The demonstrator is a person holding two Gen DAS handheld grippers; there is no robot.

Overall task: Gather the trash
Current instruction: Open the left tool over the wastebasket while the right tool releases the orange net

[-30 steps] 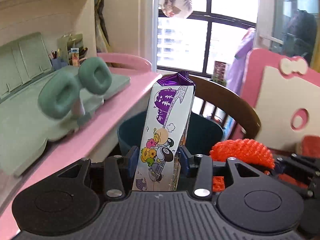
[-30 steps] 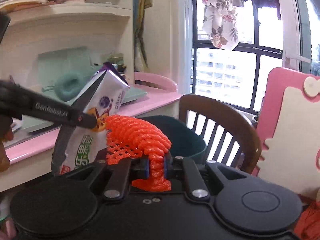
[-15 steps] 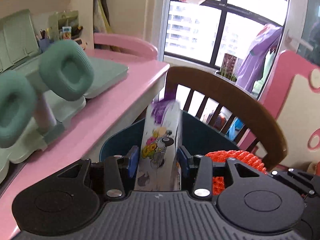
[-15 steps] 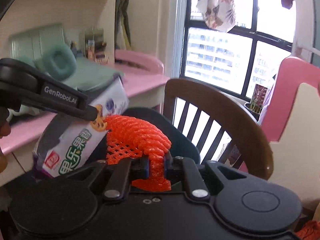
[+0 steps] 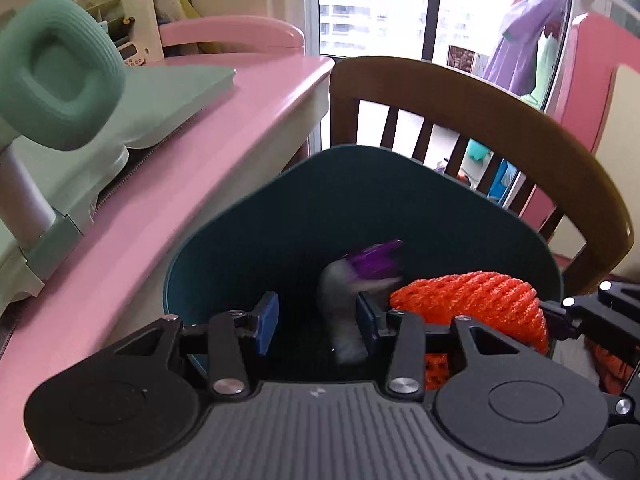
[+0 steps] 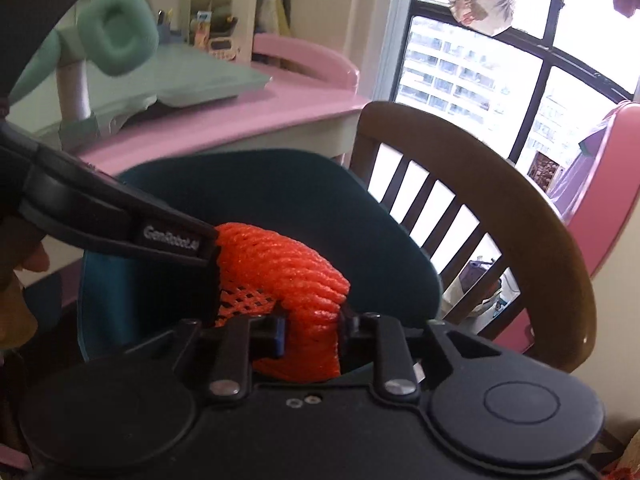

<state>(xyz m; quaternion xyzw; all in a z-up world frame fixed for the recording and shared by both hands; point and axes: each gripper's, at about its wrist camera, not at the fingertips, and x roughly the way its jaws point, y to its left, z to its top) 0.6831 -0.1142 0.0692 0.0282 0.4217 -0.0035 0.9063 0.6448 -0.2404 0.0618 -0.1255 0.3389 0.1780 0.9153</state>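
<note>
Gaping left claw [image 5: 316,322], blurred carton [image 5: 352,304] between blades; right claw [image 6: 312,338] clamping orange net [image 6: 288,268]

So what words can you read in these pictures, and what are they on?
"GenRobot.AI": white letters on the black side of the left claw, seen in the right wrist view.
The falling carton is too blurred to read.
The small desk items are too small to read.

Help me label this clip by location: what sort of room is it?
Probably a child's bedroom or study corner in a high-rise flat: a pink desk with a mint green tilting desk board, a brown wooden slat-back chair, and apartment towers outside the black-framed window.
</note>
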